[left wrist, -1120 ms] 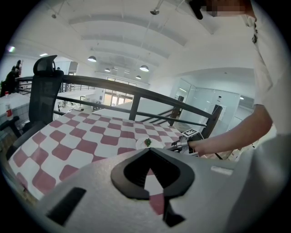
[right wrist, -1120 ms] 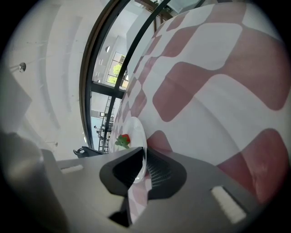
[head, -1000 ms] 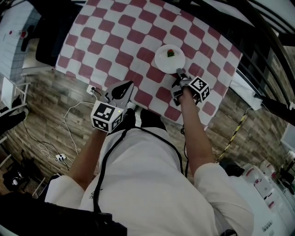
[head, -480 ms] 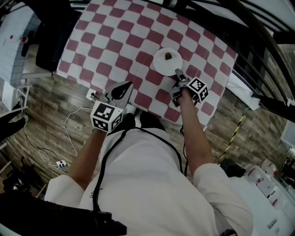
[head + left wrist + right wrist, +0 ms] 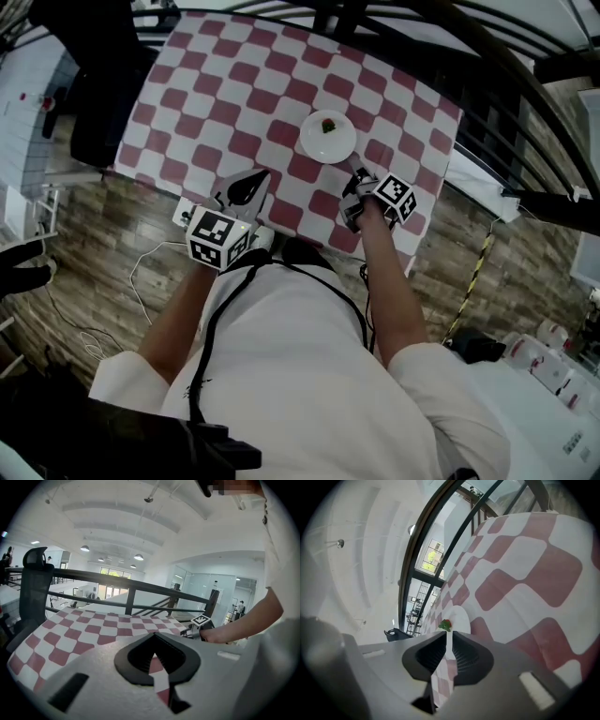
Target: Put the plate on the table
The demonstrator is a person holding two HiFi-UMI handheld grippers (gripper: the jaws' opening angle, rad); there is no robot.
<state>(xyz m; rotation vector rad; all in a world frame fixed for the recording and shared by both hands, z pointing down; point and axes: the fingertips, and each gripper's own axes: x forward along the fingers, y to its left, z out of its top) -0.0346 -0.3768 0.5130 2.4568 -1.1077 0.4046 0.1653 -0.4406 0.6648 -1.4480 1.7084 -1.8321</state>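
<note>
Right hand-held gripper (image 5: 353, 178): jaws just been closing, now a narrow gap, nothing between them, tips just beside the plate's near rim. Left hand-held gripper (image 5: 258, 176): jaws together, empty, over the near counter edge, well apart from the plate. Counter (image 5: 216, 84) has a red-and-white checked cloth. White plate (image 5: 323, 145) sits flat on it, right of centre. Small red-and-green food bit (image 5: 328, 124) on the plate, toward its far side.
</note>
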